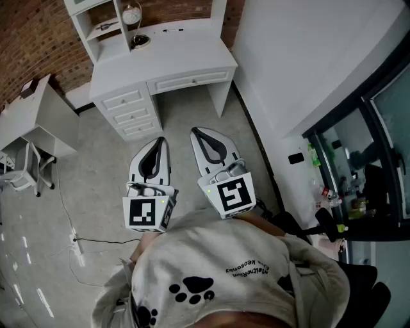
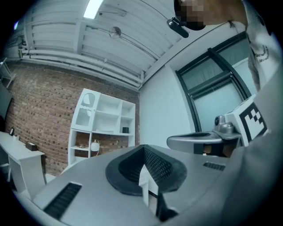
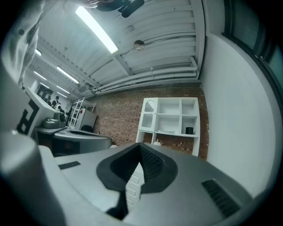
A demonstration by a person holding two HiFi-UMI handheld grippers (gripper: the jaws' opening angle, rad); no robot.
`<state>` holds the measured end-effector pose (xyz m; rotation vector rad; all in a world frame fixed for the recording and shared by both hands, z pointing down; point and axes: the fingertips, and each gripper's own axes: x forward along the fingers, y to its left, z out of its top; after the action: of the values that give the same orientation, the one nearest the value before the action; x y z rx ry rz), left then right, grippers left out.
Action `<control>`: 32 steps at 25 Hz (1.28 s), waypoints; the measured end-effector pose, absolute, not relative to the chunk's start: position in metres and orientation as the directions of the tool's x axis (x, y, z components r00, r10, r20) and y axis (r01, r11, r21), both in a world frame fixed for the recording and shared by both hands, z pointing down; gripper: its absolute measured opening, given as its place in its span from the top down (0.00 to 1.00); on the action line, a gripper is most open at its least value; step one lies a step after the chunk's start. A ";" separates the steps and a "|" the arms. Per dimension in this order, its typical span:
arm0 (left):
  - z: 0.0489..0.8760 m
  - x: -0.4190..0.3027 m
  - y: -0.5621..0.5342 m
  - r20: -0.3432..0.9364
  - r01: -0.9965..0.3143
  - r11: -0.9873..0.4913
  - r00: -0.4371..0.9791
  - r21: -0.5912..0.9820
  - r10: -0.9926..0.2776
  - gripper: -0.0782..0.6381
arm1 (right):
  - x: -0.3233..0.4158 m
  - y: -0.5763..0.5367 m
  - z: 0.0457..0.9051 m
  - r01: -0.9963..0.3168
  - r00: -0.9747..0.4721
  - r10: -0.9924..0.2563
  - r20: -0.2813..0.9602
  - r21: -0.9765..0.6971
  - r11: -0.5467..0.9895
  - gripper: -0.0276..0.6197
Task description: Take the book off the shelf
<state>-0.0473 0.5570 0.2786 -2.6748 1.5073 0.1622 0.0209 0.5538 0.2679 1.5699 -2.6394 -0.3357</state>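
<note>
L gripper (image 1: 159, 142): jaws pressed together, nothing betw. them.
R gripper (image 1: 195, 133): same, closed & empty, just beside L.
Both aimed at white desk (image 1: 173, 61) ahead.
Shelf unit (image 1: 96, 16): on desk, well ahead & left of both tips.
Book: can't be made out for sure; flat item (image 1: 104, 27) on low shelf board, unclear.

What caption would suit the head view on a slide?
A person holds the left gripper and right gripper, both shut and empty, pointed toward a white desk with shelves.
</note>
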 end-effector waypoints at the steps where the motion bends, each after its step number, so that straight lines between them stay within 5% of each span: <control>1: 0.280 -0.050 0.557 -0.121 -0.853 -0.522 0.519 -0.009 -0.846 0.88 | 0.018 0.554 0.268 -0.865 -0.479 -0.875 -0.072 0.210 0.457 0.93; 16: 0.296 -0.075 0.531 -0.097 -0.858 -0.511 0.506 0.044 -0.857 0.88 | -0.003 0.529 0.276 -0.873 -0.474 -0.876 -0.088 0.180 0.454 0.93; 32: 0.291 -0.056 0.361 -0.080 -0.893 -0.450 0.447 0.022 -0.891 0.88 | 0.027 0.351 0.272 -0.856 -0.512 -0.853 -0.102 0.143 0.497 0.93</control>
<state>-0.0558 0.3607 0.2906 -2.6521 1.6349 0.1242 0.0267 0.3506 0.2717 1.5607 -2.7330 -0.2767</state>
